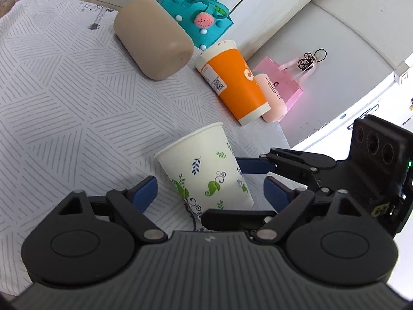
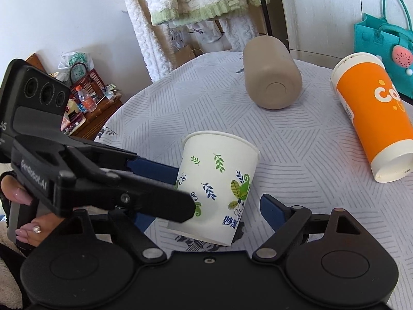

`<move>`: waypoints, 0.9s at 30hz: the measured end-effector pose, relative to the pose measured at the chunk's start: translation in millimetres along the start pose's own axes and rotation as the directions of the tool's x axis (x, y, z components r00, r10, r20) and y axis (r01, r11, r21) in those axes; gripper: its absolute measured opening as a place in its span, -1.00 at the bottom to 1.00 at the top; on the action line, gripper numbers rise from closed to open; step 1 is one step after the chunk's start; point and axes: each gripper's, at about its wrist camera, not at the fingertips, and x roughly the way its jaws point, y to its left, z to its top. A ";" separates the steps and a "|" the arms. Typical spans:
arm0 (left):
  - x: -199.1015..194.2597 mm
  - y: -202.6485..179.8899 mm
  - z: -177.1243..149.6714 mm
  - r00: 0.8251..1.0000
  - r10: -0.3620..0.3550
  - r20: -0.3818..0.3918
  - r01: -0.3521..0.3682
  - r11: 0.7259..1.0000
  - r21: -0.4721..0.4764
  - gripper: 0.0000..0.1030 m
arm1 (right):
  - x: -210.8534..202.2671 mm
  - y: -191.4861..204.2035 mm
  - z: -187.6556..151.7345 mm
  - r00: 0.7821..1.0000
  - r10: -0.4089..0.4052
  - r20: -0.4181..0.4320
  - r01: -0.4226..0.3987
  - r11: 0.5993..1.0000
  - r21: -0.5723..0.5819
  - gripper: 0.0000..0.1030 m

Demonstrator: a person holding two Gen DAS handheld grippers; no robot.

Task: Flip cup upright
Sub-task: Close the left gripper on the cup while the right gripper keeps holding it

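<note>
While the leaf-printed paper cup point(image 1: 206, 170) stands rim-up and slightly tilted on the patterned tabletop point(image 1: 64, 103), both of your tools crowd around it. Your left gripper point(image 1: 210, 190) has its fingers spread wide, one blue pad on each side of the cup, neither pressing its wall. Your right gripper point(image 1: 254, 171) reaches in from the cup's right side in the left wrist view; one blue finger passes behind the cup, a black one runs low in front of its base, and I cannot tell whether they pinch it. In the right wrist view, the right gripper point(image 2: 204, 211) shows its own fingers apart on either side of the cup point(image 2: 219, 183), with the left tool crossing in from the left.

Beyond the cup, an orange cup point(image 1: 232, 82) lies on its side, a beige bottle point(image 1: 152, 38) lies on its side further back, and a teal bag point(image 1: 198, 15) sits behind them. Just beside the orange cup lies a pink bottle point(image 1: 272, 98) on a pink bag point(image 1: 286, 82).
</note>
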 end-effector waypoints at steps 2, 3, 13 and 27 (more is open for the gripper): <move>3.4 0.4 1.0 1.000 -0.008 0.000 0.008 1.000 -0.008 0.51 | 1.4 -2.2 0.7 1.000 0.001 -0.005 -0.001 1.000 0.002 0.71; 4.7 1.1 1.0 1.000 -0.010 -0.001 0.010 1.000 -0.012 0.36 | 2.2 -2.3 1.2 1.000 -0.002 -0.007 0.002 1.000 0.001 0.70; 3.2 -11.7 1.7 0.999 -0.024 0.040 0.022 0.999 0.040 0.21 | -12.6 5.8 -3.4 0.995 -0.090 0.038 0.093 0.992 -0.084 0.36; -6.5 -45.2 -3.0 0.952 0.045 0.302 -0.168 0.903 0.396 0.13 | -5.1 26.4 -14.9 0.912 -0.238 0.333 0.324 0.917 -0.231 0.36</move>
